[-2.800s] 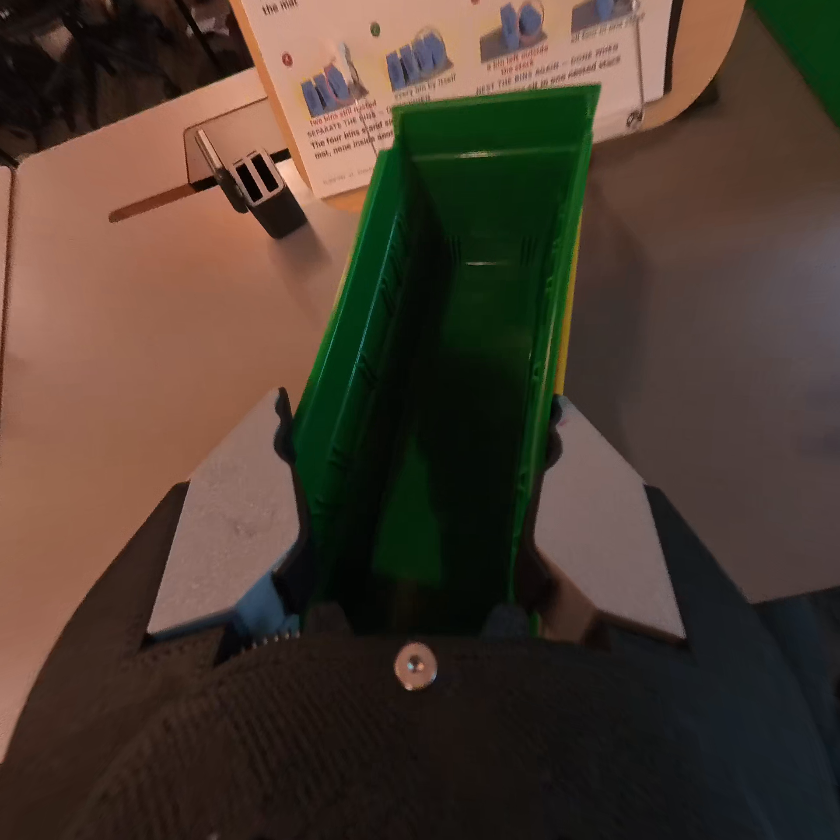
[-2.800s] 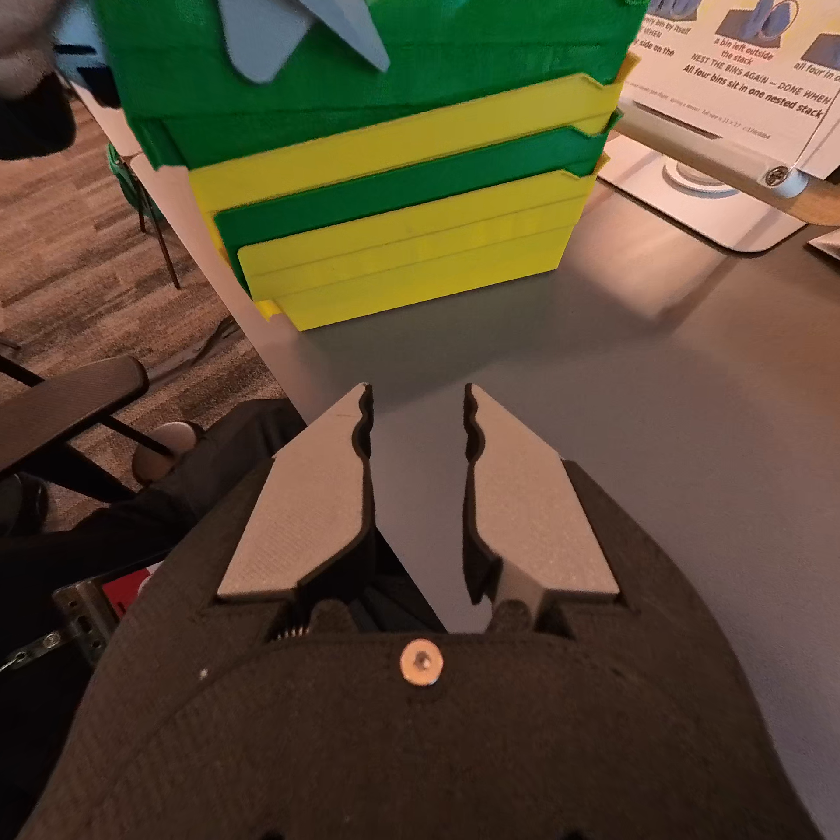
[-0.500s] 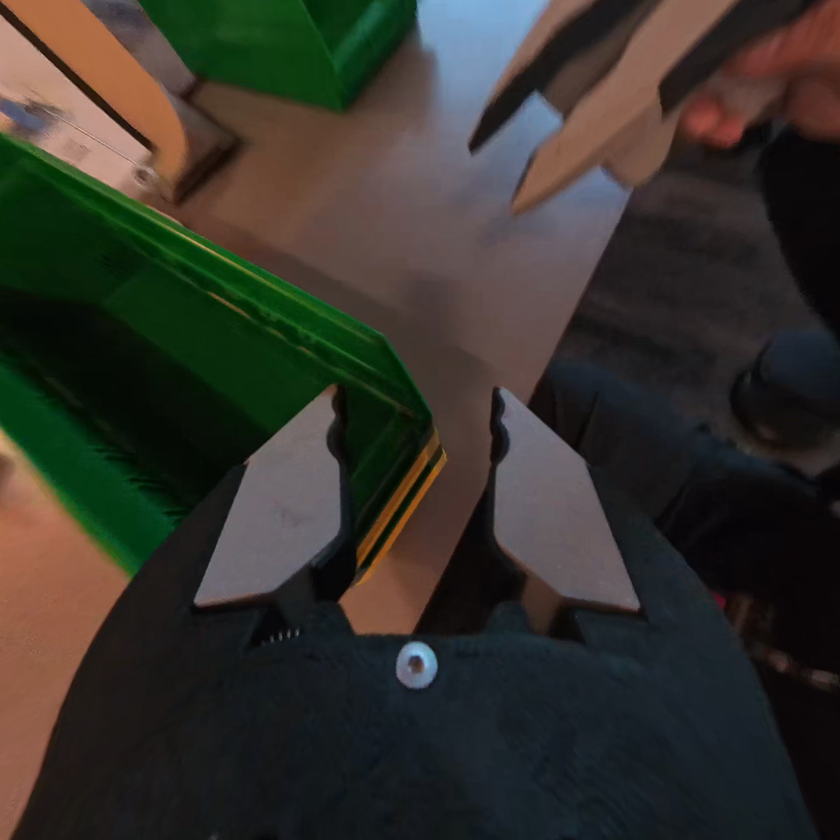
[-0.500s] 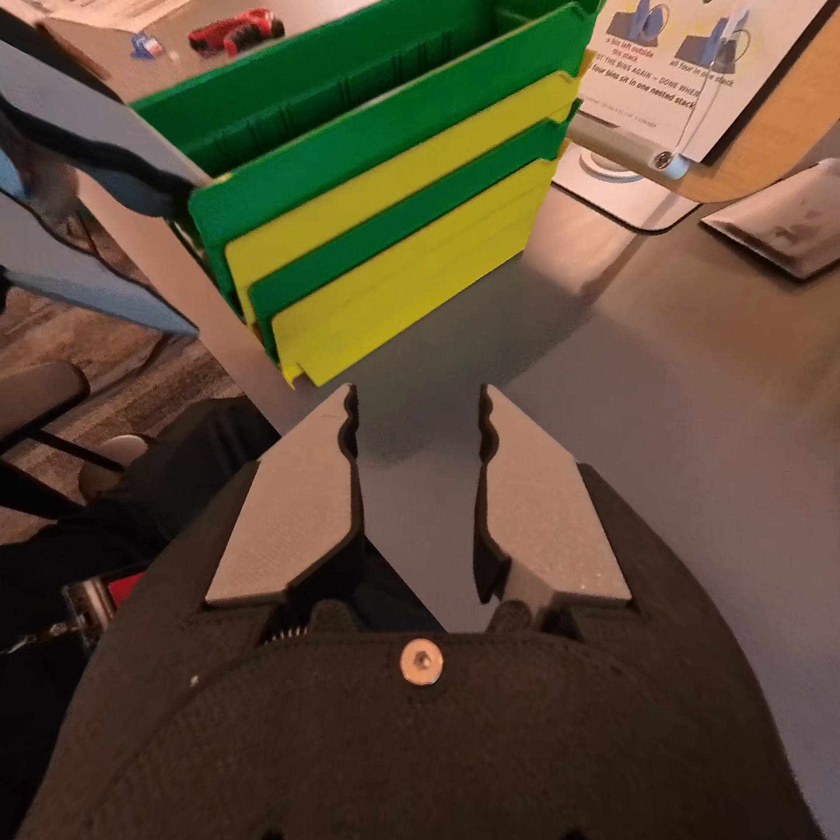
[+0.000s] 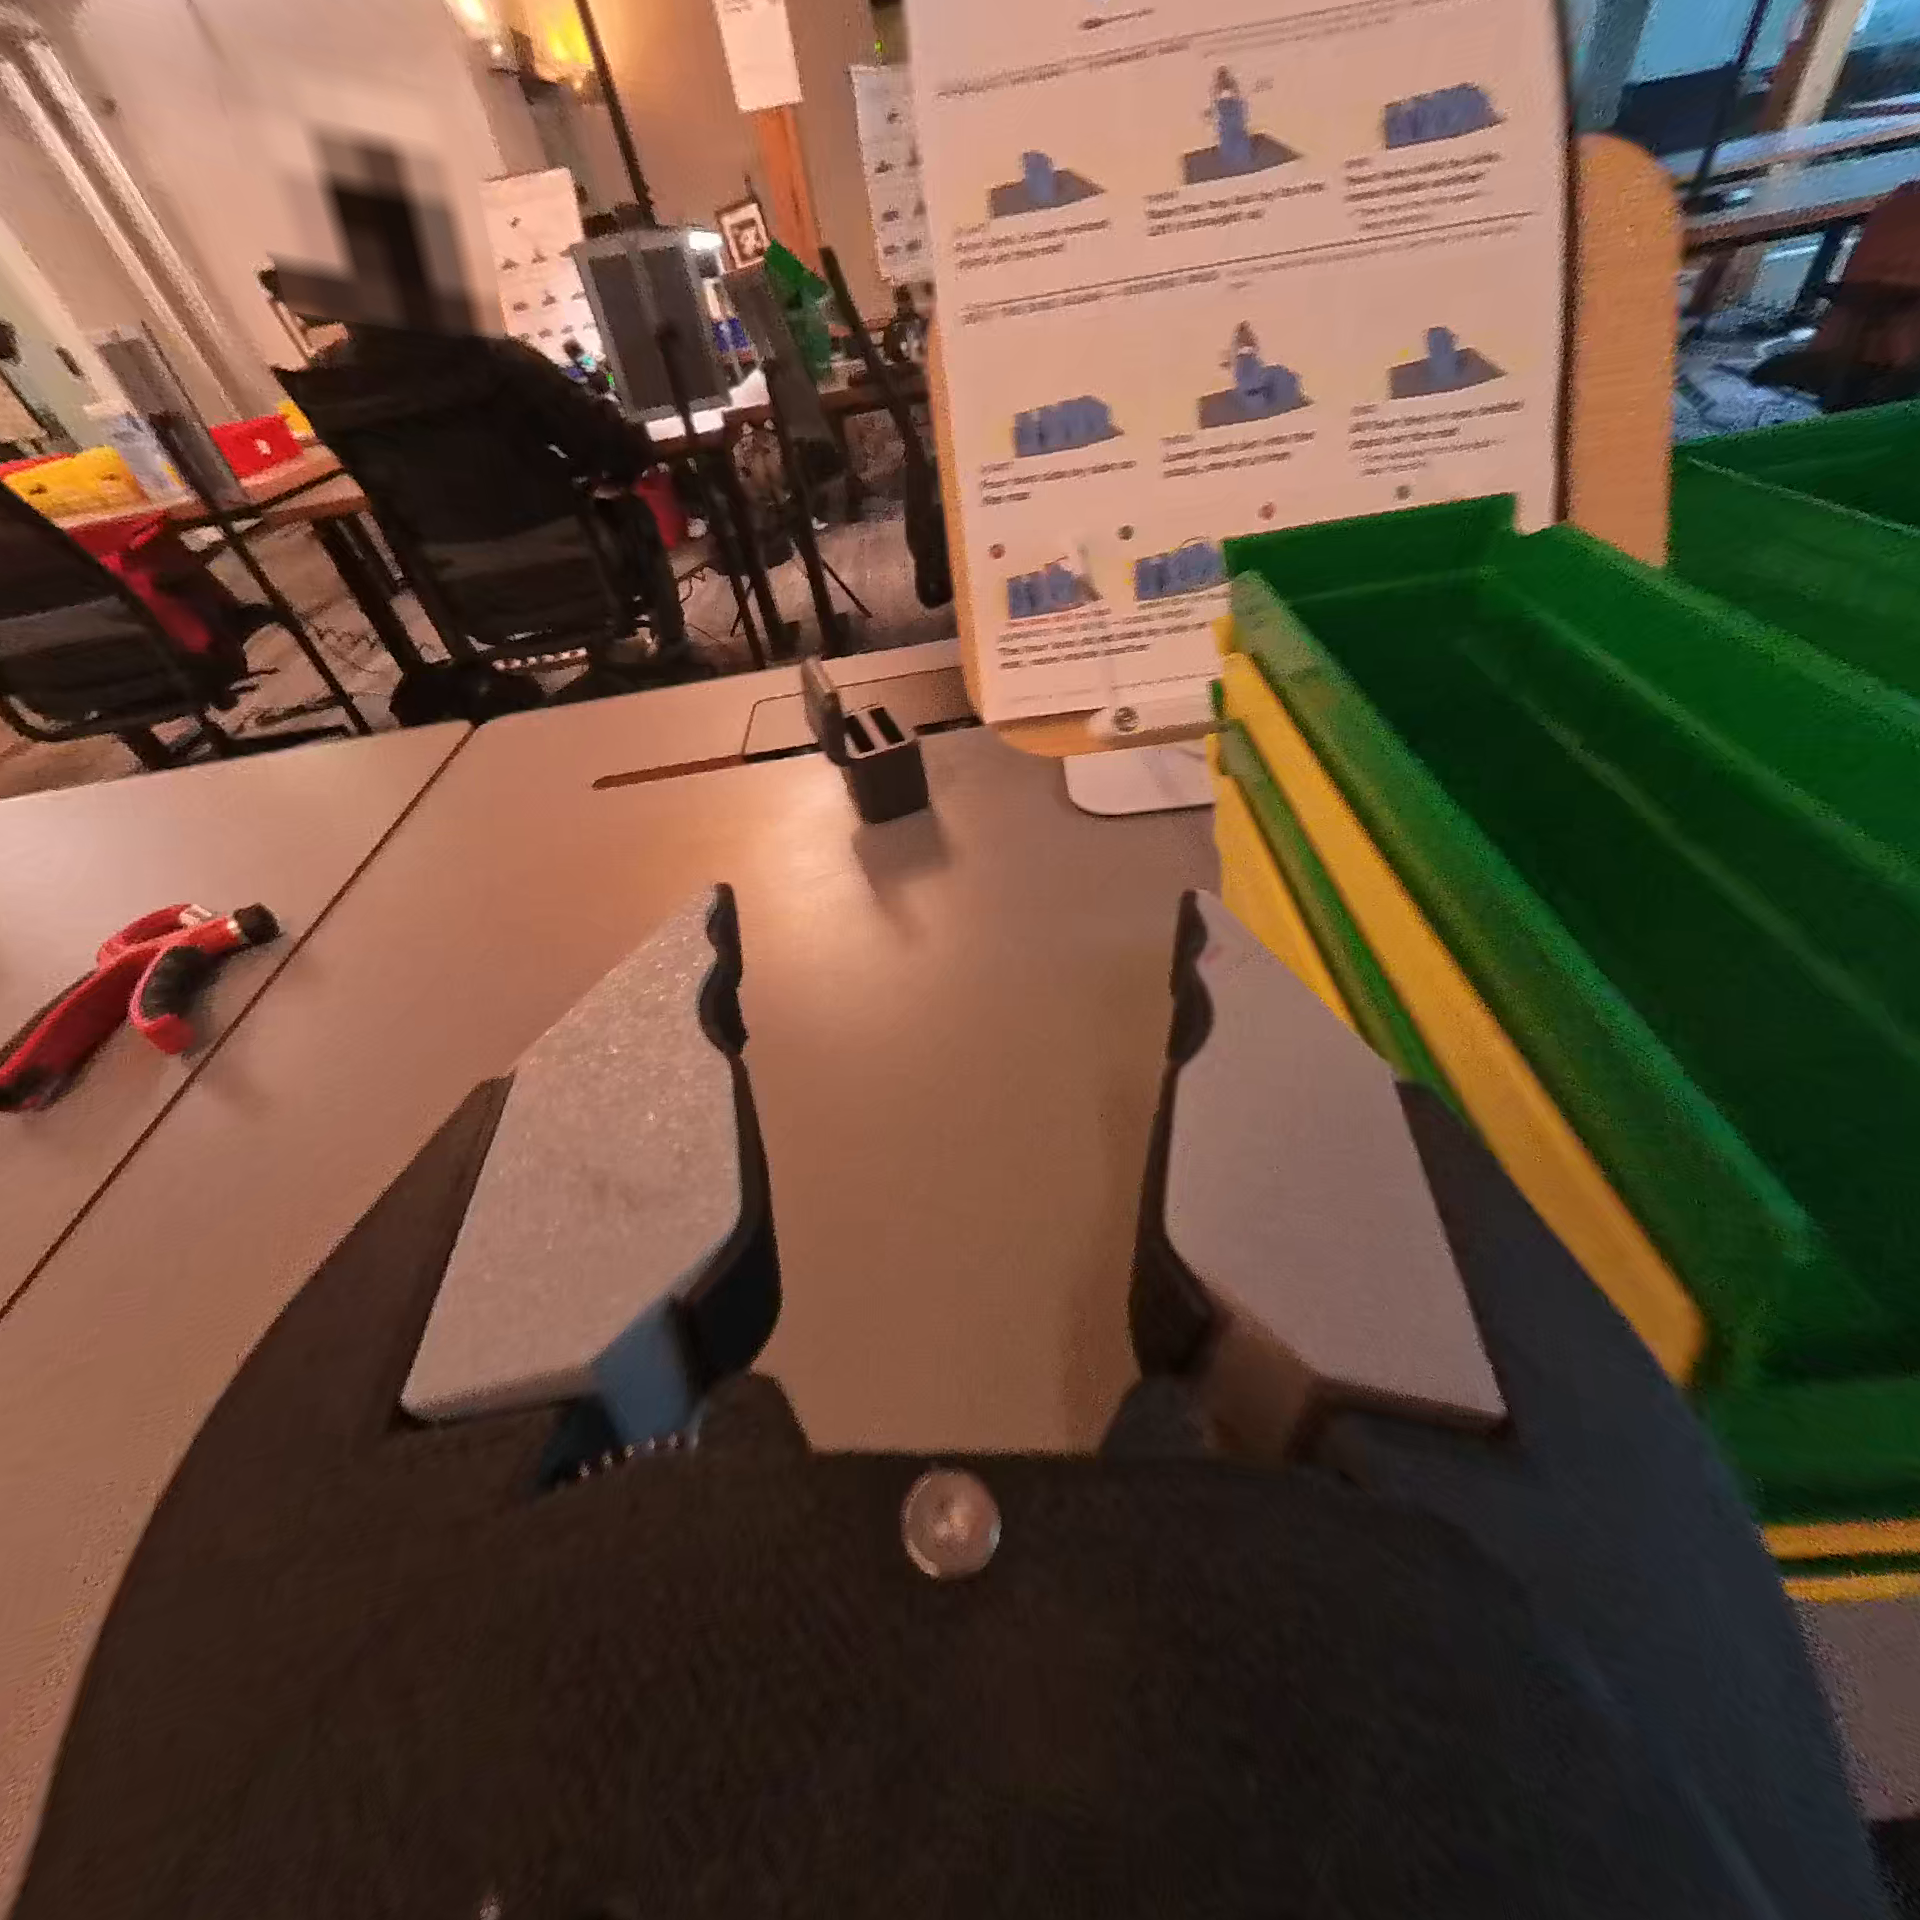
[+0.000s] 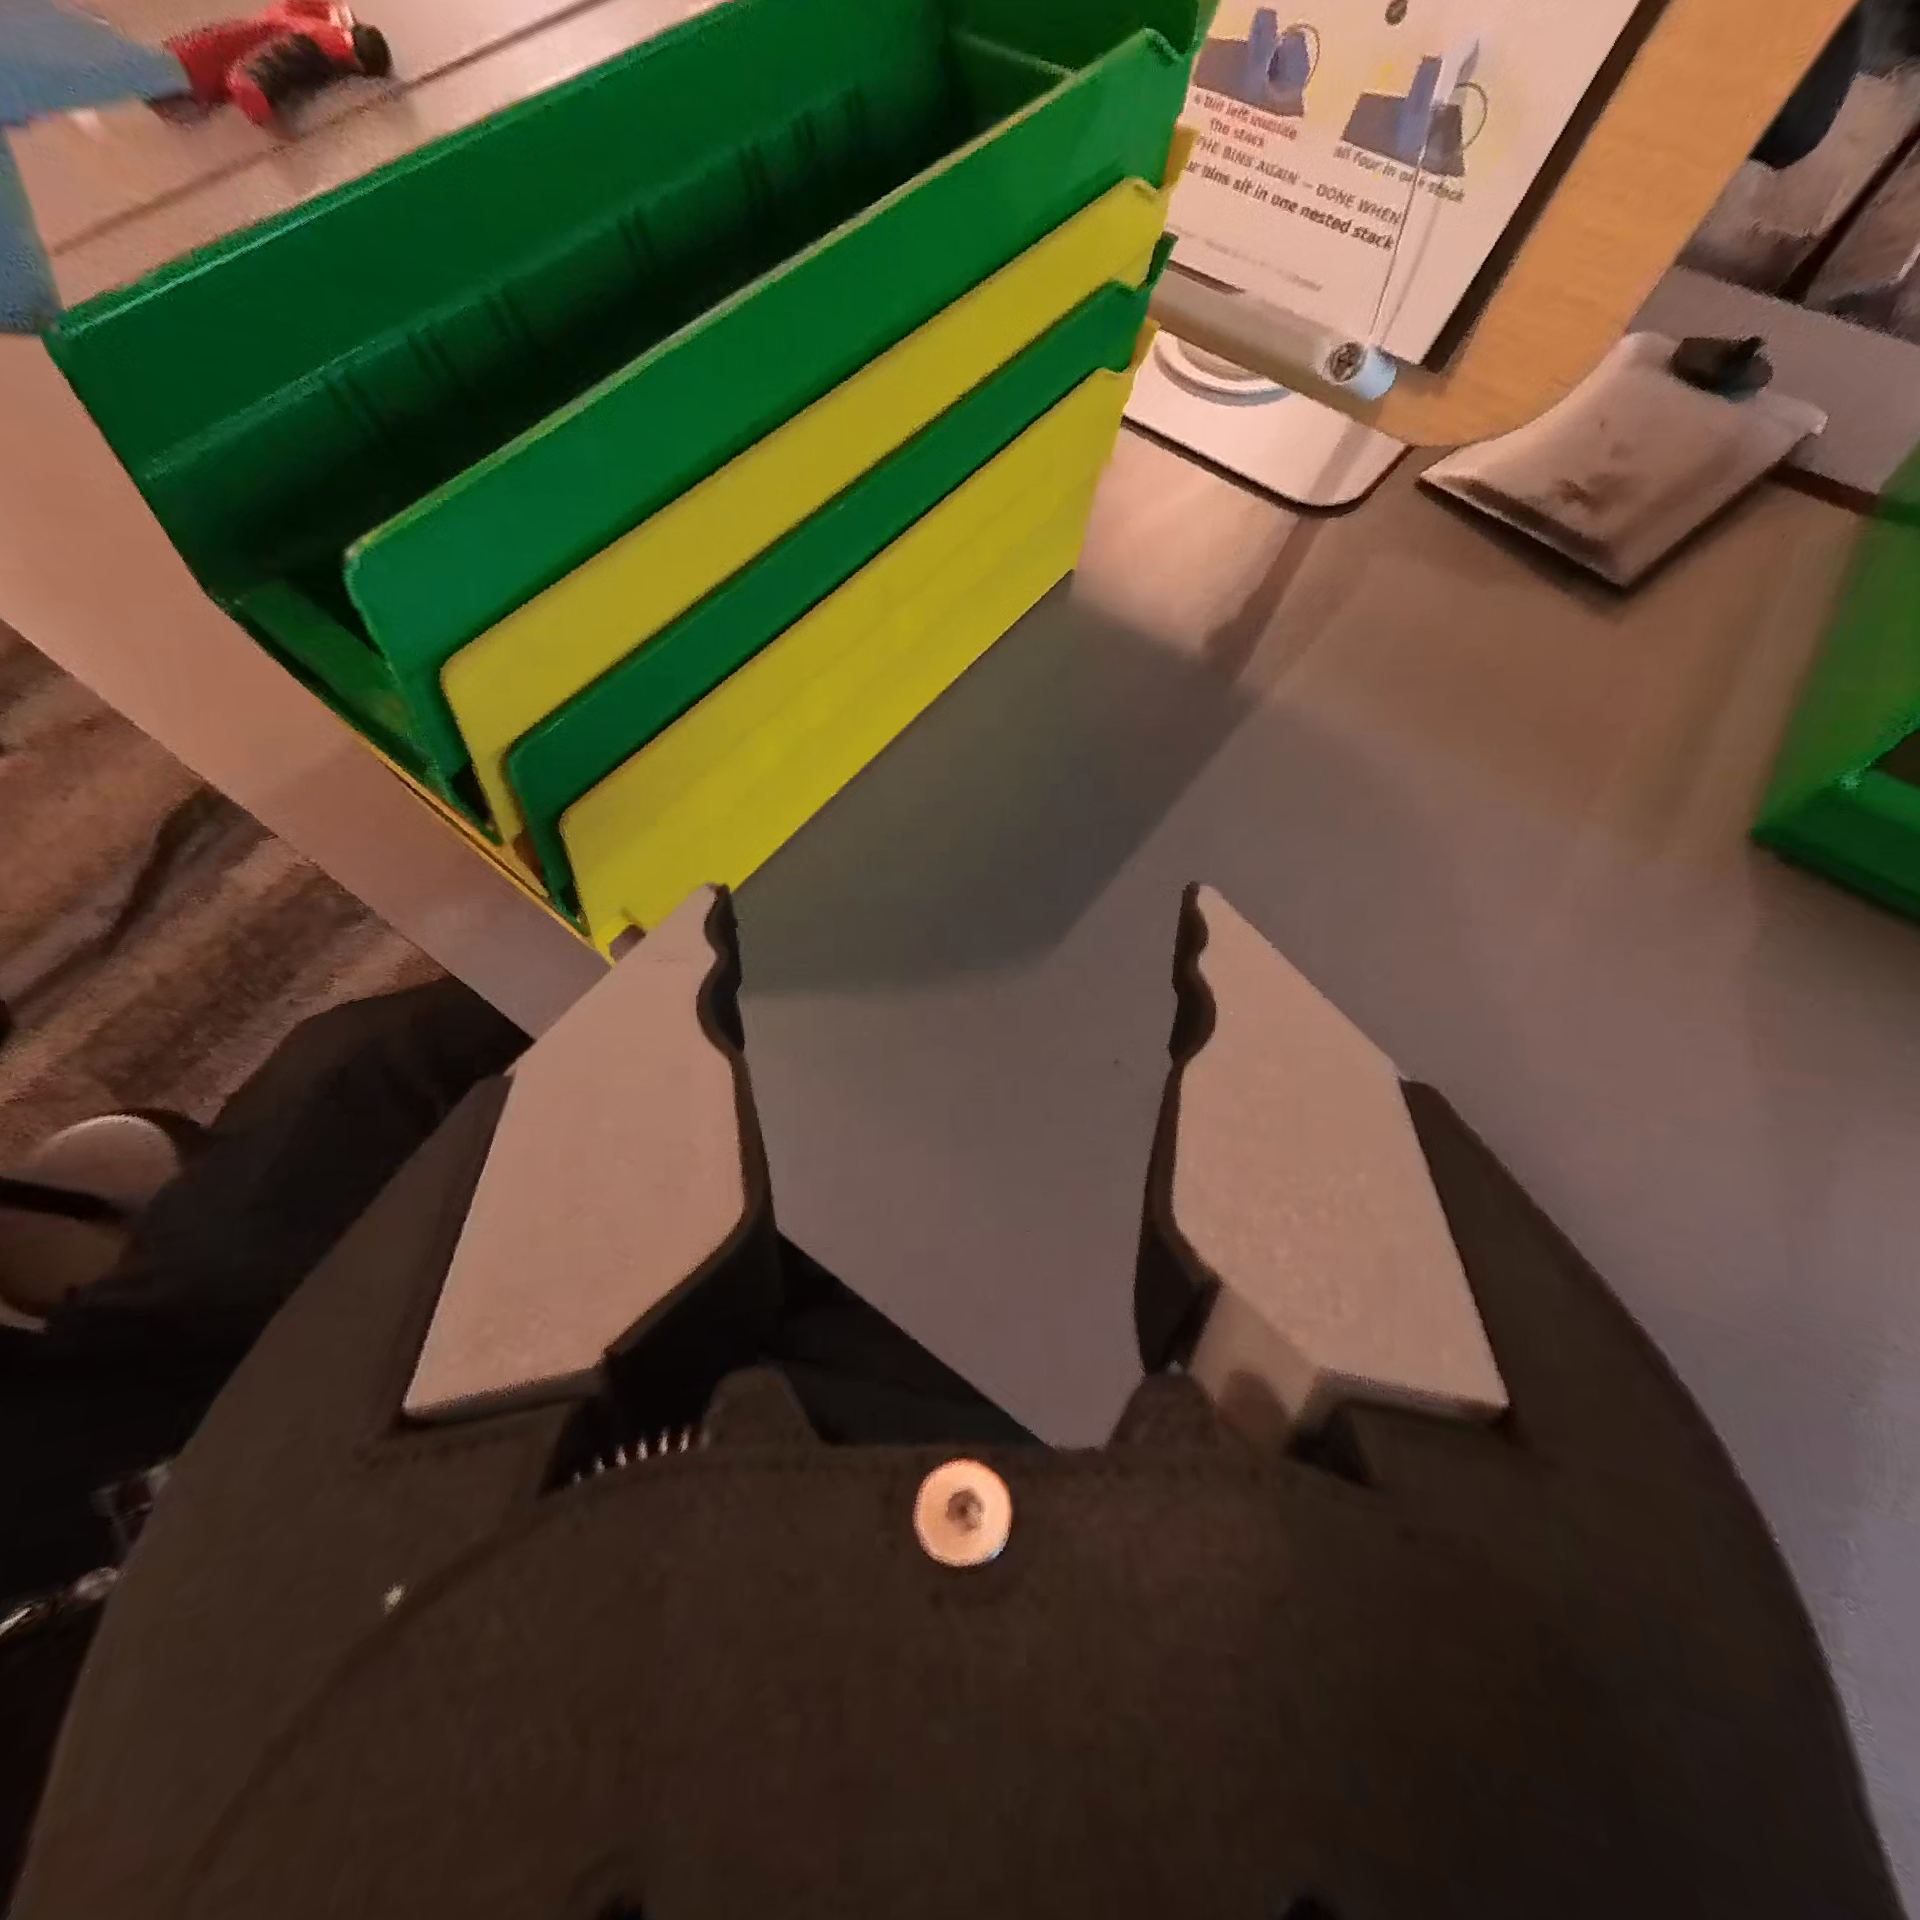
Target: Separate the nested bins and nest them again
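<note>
Jaws apart and empty on left gripper (image 5: 954, 914) and right gripper (image 6: 951, 914), nested stack of green and yellow plastic bins (image 6: 727, 499) on grey worktop (image 6: 1351, 810), separate green plastic bin (image 6: 1860, 727) well apart

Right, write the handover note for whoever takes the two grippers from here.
Left gripper: open, empty, over the table just left of the nested stack.
Right gripper: open, empty, at the table's near edge, in front of the stack.
Bins: four remain nested, green, yellow, green, yellow from the top, at the table's near edge. One separate green bin stands on the table to the right.
Done: one green bin apparently taken off.
Left: separate the remaining four, then nest all together again.
</note>
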### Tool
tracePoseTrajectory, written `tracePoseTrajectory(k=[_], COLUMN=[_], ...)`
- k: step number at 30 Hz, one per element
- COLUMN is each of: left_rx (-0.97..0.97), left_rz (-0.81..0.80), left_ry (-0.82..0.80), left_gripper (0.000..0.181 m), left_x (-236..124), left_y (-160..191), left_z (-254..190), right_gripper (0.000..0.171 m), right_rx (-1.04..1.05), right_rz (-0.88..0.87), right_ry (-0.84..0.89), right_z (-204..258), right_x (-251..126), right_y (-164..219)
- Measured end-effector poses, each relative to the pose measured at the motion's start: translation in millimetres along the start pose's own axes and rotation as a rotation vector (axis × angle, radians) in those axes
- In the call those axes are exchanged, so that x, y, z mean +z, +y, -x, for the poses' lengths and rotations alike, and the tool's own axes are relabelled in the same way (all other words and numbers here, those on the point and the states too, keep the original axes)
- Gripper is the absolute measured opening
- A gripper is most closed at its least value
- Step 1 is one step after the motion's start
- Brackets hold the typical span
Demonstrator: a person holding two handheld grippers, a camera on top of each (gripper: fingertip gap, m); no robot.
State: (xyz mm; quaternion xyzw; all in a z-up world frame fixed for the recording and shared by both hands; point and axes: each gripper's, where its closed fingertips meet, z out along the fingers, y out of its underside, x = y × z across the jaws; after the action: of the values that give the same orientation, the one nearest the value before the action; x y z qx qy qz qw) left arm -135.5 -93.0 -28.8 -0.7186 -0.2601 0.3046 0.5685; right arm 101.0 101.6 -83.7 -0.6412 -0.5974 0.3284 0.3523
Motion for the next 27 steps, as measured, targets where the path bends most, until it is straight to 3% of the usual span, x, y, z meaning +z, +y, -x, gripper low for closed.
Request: tracePoseTrajectory(k=[2, 5, 11, 15, 27], left_rx=[-0.047, -0.100, -0.042, 0.102, 0.100], left_rz=[0.063, -0.024, -0.040, -0.049, -0.028], left_ry=[-0.007, 0.018, 0.011, -0.047, -0.076], left_gripper=[0.088, 0.080, 0.081, 0.076, 0.075], left_x=[7, 2, -5, -14, -20], left_y=[8, -8, -21, -17, -10], left_z=[13, 18, 17, 23, 23], right_gripper=[0.081, 0.081, 0.079, 0.079, 0.076], right_rx=[-0.018, -0.031, -0.032, -0.028, -0.052], right_rz=[-0.011, -0.069, -0.105, -0.102, -0.184], right_ry=[0.029, 0.018, 0.020, 0.021, -0.003], right_z=[3, 14, 20, 19, 28], right_x=[-2, -8, -15, -20, -57], right_y=[-5, -16, -20, -16, -28])
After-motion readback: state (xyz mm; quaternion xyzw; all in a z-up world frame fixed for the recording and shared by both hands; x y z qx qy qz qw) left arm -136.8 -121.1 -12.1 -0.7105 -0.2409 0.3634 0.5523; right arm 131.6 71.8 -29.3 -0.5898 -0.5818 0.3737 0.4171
